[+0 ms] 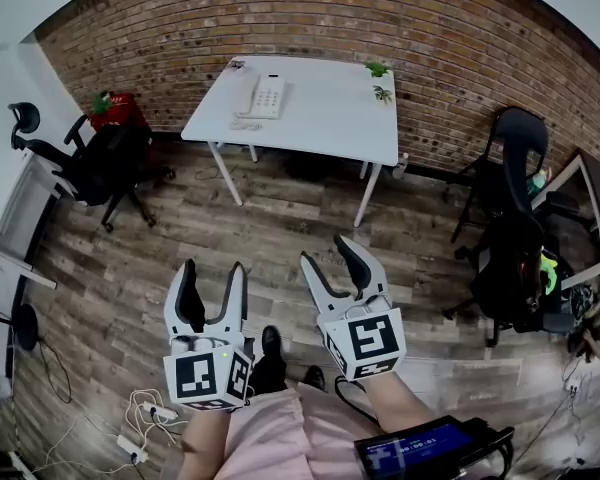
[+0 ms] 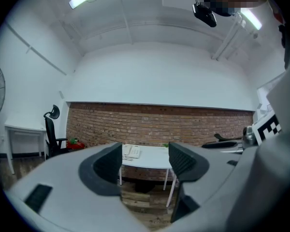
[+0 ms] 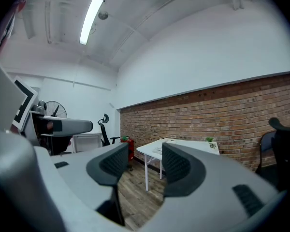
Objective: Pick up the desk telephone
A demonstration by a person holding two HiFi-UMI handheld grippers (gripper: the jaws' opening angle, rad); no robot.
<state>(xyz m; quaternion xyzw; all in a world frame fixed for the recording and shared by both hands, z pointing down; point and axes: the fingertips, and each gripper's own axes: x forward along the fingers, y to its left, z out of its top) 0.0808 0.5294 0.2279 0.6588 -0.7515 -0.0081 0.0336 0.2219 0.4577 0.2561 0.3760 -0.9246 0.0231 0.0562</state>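
Note:
A white desk telephone [image 1: 261,96] lies near the left end of a white table [image 1: 320,118] by the brick wall, far from both grippers. Seen from the left gripper, the telephone [image 2: 131,151] shows small on the table [image 2: 152,159] between the jaws. My left gripper [image 1: 212,274] and right gripper [image 1: 330,250] are held level over the wooden floor, both open with nothing between their jaws. In the right gripper view the table [image 3: 183,146] stands beyond the open right gripper [image 3: 144,164].
Black office chairs stand at the left [image 1: 100,163] and right [image 1: 515,228]. A red object [image 1: 115,110] sits beside the left chair. Small green plants [image 1: 378,70] stand at the table's far right. Cables and a power strip [image 1: 140,423] lie on the floor.

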